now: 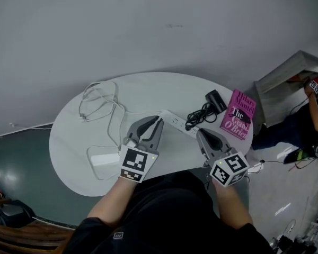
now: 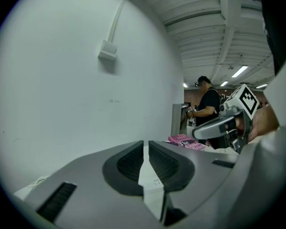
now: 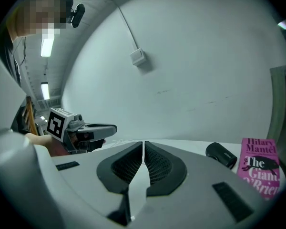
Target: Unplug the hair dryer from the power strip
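Left tool (image 1: pixel 158 120) and right tool (image 1: pixel 201 133) are closed, empty.

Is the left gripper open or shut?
Shut. The left gripper has its two pads almost together, tips nearly touching, and nothing is held between them.

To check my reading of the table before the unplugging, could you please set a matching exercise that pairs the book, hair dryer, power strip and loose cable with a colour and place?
Things:
1. book
2. hair dryer
3. power strip
4. loose cable

Colour and place:
A. black, beside the book, with a bundled cord
B. white, looped on the left side
C. pink, at the right edge of the table
D. white, long, near the middle

Pairs: 1-C, 2-A, 3-D, 4-B
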Available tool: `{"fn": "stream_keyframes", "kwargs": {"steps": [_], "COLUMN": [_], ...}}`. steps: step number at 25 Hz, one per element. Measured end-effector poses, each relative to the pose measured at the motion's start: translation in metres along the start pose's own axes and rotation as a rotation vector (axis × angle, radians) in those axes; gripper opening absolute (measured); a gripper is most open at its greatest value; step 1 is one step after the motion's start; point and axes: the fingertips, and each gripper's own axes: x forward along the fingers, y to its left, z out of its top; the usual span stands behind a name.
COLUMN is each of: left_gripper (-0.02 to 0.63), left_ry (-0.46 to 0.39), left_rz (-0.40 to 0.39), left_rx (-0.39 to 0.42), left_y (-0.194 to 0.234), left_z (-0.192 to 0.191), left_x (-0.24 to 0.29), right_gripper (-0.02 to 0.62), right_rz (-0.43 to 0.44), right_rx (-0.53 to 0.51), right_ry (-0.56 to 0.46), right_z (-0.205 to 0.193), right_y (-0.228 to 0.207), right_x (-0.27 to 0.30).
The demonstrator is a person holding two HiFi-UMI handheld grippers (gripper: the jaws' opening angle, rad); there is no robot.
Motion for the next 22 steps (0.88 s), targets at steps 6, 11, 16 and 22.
{"fn": "stream_keyframes", "kwargs": {"steps": [6,11,16,22], "left_gripper": [0.101,0.115,0.124,0.132], "left_ry": [0.052,0.093,0.155,0.242], "left_rz": [-0.126,-0.189,-0.236,-0.248], "left_rx": [0.029,0.039,0.059,0.1], "left_y": [-0.011,-0.027,-0.039,-0.042], "left_z": [-0.018,-0.03,-0.051,-0.08], "left_x": [0.023,0.052,0.072,0.098], "right_gripper": [0.037,0.037,0.038,0.038], "right_rz": [-0.12,-0.155,-0.166,-0.162], "right_rx": [0.04,0.071,0.125,0.183], "right_ry": [-0.001,0.021,0.062,0.098], "right_z": [-0.012,-0.027,-0.052,-0.077], "right_y": [-0.005,-0.026,-0.047,-0.064], "right_x": [-0.009,-0.009,-0.004,0.005]}}
